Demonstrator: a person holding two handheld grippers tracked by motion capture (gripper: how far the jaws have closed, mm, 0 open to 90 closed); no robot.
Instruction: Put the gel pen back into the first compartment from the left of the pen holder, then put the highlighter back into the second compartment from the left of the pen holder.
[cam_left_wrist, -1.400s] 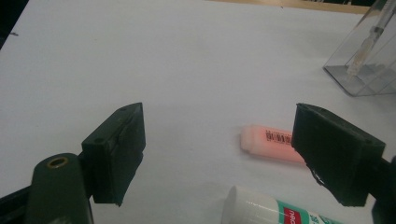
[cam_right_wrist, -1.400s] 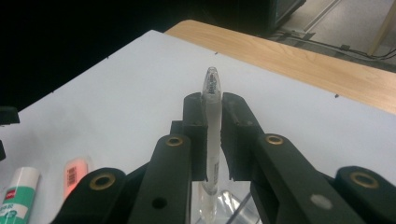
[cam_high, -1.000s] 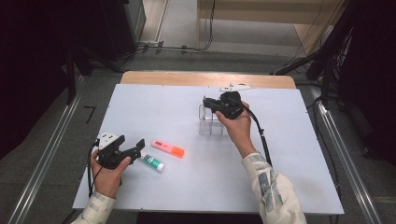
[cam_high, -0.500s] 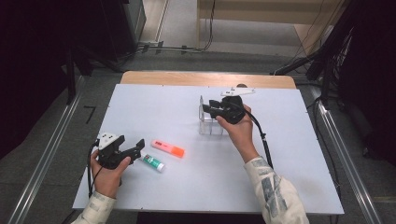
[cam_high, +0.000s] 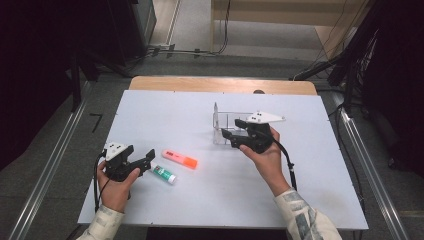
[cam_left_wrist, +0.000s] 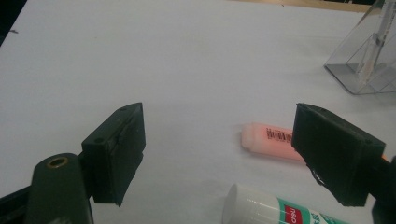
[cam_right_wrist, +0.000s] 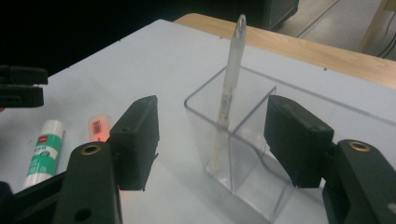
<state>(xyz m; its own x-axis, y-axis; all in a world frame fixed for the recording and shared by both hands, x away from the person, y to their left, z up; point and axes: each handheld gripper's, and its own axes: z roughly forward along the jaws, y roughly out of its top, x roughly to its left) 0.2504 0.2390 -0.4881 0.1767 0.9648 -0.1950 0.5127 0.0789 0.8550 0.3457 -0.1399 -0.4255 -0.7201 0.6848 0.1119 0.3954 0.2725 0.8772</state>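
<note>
The clear pen (cam_right_wrist: 229, 88) stands tilted in one corner compartment of the clear plastic organizer (cam_high: 227, 128), its tip above the rim. The organizer sits on the white tabletop (cam_high: 200, 110), right of centre and toward the far edge.

Your right gripper (cam_high: 229, 134) is at the near right side of the organizer, pointing left in the high view. Its jaws have just been opening; in the right gripper view they stand spread on either side of the organizer's near corner, the pen in line between them but farther off, untouched by either pad.

Your left gripper (cam_high: 150, 157) rests low at the near left of the tabletop. Its jaws are spread wide and hold nothing. Just past them lies the white glue stick (cam_high: 164, 174) with green label; the orange highlighter (cam_high: 180, 159) lies just beyond it, toward the centre. Both lie flat, close together, well apart from the organizer.

Surface: a matte white board, evenly lit, with a few small dark specks along its far edge. A strip of light wooden table (cam_high: 220, 84) shows beyond that edge.

Room: grey floor (cam_high: 60, 150) on both sides, a metal rail (cam_high: 47, 165) running along the left and another along the right. Black cables (cam_high: 165, 50) cross the floor behind the table. The far left and far right are dark; what stands there cannot be made out.
</note>
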